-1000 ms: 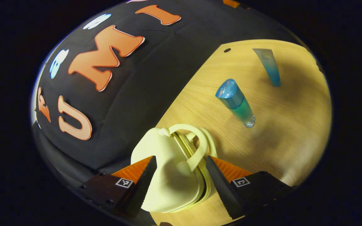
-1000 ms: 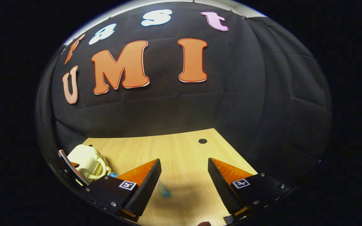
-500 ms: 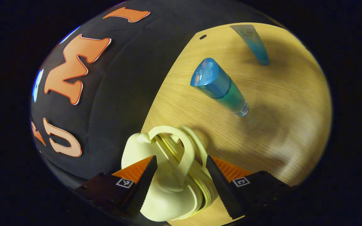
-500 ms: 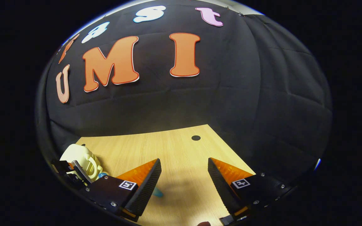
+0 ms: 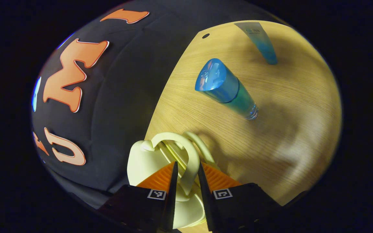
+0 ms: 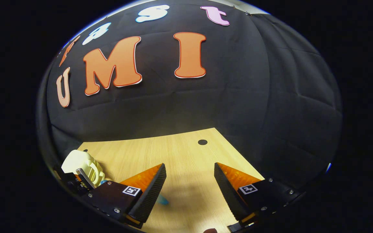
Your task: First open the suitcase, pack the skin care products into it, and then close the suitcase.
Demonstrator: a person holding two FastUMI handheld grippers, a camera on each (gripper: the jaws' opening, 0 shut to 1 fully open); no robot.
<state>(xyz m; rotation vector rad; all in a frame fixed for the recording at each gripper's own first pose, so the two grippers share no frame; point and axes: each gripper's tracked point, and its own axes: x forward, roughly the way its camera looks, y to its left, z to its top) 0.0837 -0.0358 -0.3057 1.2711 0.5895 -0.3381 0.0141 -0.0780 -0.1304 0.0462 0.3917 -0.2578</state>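
The left hand-held gripper [image 5: 186, 171] has closed since half a second ago, its fingers now pinching the handle [image 5: 191, 161] of the cream suitcase [image 5: 141, 158] at the worktop's [image 5: 290, 106] near left edge. The bottle [image 5: 227, 89] and tube [image 5: 261, 42] lie farther off. The right hand-held gripper [image 6: 189, 176] gapes wide, holding nothing

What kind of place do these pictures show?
Probably a recording booth, not a home: a black cloth wall behind a bare wooden table, with just a small cream suitcase, a blue bottle and a tube.

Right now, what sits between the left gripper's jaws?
In the left gripper view, the left gripper has its jaws closed on the suitcase's handle.
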